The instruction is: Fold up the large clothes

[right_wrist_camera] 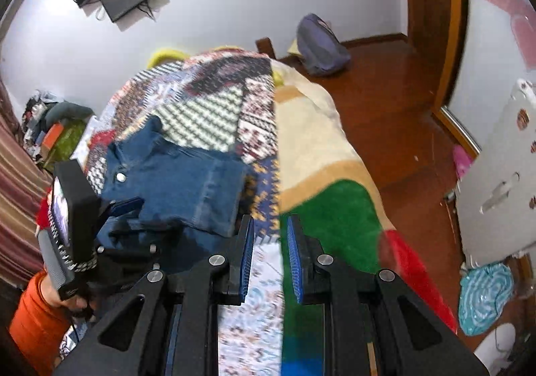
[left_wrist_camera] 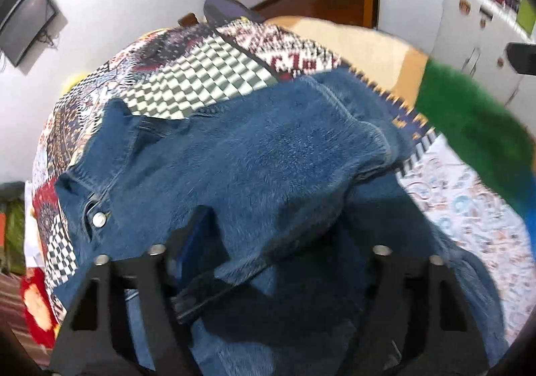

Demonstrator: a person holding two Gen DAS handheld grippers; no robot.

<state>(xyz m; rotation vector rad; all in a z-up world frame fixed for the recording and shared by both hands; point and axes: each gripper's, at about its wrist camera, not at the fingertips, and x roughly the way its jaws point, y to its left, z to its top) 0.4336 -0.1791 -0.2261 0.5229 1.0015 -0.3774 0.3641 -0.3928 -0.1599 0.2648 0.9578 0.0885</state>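
While the left gripper (left_wrist_camera: 268,255) pinches a fold of the denim jacket (left_wrist_camera: 261,154) between its fingers, the right gripper (right_wrist_camera: 268,255) hangs beside the garment with its blue-padded jaws parted and nothing between them. The jacket lies on a patchwork bedspread (right_wrist_camera: 207,114), partly folded, its collar and metal snap (right_wrist_camera: 120,177) toward the far side; in the left wrist view the nearest layer is lifted and drapes over the gripper, hiding the fingertips.

Principal risks, judged from this arrangement:

- Single-point hold. Only one gripper carries the heavy denim, so the lifted layer is likely to sag or twist on its free side and land askew, spoiling the fold line.
- Slipping grip. Thick, stiff denim bunched between narrow pads may creep out if the pull is quick; how much cloth is caught cannot be told.
- Dragging the layers beneath. A pull across the bed could shift the folded body already laid flat, or ruck the bedspread under it.
- Edge of the bed. The right side of the jacket lies near the beige and green blanket (right_wrist_camera: 321,208) that slopes toward the wooden floor (right_wrist_camera: 385,114); an overshoot could slide cloth that way.
- Collision of the two grippers, since they are close together.
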